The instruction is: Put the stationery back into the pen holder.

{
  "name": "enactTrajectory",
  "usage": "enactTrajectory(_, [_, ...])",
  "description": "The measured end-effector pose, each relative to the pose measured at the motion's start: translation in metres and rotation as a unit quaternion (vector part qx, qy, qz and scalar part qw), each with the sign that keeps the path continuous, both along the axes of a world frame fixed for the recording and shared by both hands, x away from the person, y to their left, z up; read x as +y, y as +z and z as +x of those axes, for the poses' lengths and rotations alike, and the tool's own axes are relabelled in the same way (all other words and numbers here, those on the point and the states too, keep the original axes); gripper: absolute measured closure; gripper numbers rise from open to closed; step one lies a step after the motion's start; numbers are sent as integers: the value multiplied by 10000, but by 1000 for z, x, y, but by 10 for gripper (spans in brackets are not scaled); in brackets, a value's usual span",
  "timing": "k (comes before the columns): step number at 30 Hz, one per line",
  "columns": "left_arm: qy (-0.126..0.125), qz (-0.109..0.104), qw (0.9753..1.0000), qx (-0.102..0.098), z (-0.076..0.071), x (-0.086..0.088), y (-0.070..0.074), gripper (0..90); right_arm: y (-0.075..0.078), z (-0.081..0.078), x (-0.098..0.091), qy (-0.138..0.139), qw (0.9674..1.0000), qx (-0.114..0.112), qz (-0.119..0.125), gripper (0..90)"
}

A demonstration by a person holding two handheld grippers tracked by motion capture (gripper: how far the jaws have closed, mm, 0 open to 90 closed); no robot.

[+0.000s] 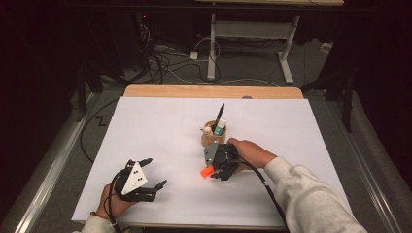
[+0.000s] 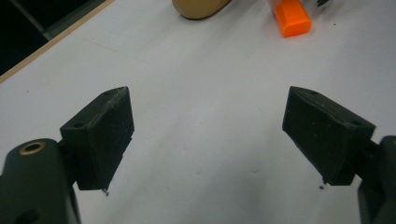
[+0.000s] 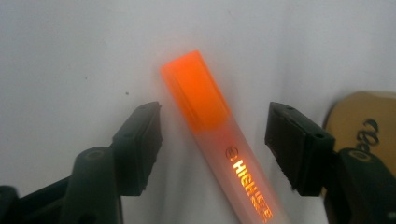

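The orange-capped translucent plastic highlighter (image 3: 219,144) lies flat on my white desk (image 1: 160,131), between my right tongs (image 3: 212,144), parted and not gripping. It is light, stiff and slick: I should pinch mid-barrel. My left tongs (image 2: 208,135) are released, empty.

Bright tabletop, dark surroundings; close views soft.
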State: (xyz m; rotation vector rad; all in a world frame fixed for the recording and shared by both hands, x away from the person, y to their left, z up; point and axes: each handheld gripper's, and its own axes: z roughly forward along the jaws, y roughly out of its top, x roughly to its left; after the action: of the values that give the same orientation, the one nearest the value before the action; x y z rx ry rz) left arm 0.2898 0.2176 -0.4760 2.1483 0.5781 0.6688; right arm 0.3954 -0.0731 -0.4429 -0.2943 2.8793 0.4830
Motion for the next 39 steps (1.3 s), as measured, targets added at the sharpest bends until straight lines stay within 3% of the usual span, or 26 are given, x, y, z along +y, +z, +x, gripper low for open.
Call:
enactTrajectory(2, [-33, 25, 10000, -4, 0, -1, 0, 161, -3, 0, 7, 119, 9998, -68, -168, 425])
enactTrajectory(4, [-49, -6, 10000, -3, -1, 0, 0, 161, -3, 2, 11, 238, 9993, 8, -302, 458])
enactTrajectory(6, [-48, -22, 10000, 5, -1, 0, 0, 161, -2, 3, 14, 324, 9989, -23, -340, 502])
enactTrajectory(9, [-63, -26, 10000, 23, 0, -1, 0, 161, -2, 6, 19, 467, 9974, 102, -537, 537])
enactTrajectory(17, [-91, 16, 10000, 21, 0, -2, 0, 161, -1, 10, 34, 950, 9885, 349, -1127, 641])
enactTrajectory(21, [-106, 12, 9999, 42, 0, -2, -1, 161, 0, 7, 38, 1179, 9845, 265, -1272, 674])
enactTrajectory(23, [-112, 25, 9999, 43, 0, -3, -1, 161, 0, 5, 36, 1229, 9845, 177, -1236, 675])
enactTrajectory(28, [-86, 2, 10000, 31, 0, -2, 0, 161, 5, 3, 27, 1079, 9901, -9, -899, 676])
enactTrajectory(31, [-63, -20, 10000, 27, 0, -1, 0, 161, 15, 4, 17, 891, 9953, -26, -387, 676])
enactTrajectory(34, [-42, -19, 10000, 22, 0, -1, 0, 161, 23, 6, 3, 590, 9982, -20, 69, 676])
enactTrajectory(39, [-28, -3, 10000, 22, 1, -1, 0, 161, 32, 8, -20, 134, 9972, -146, 724, 676])
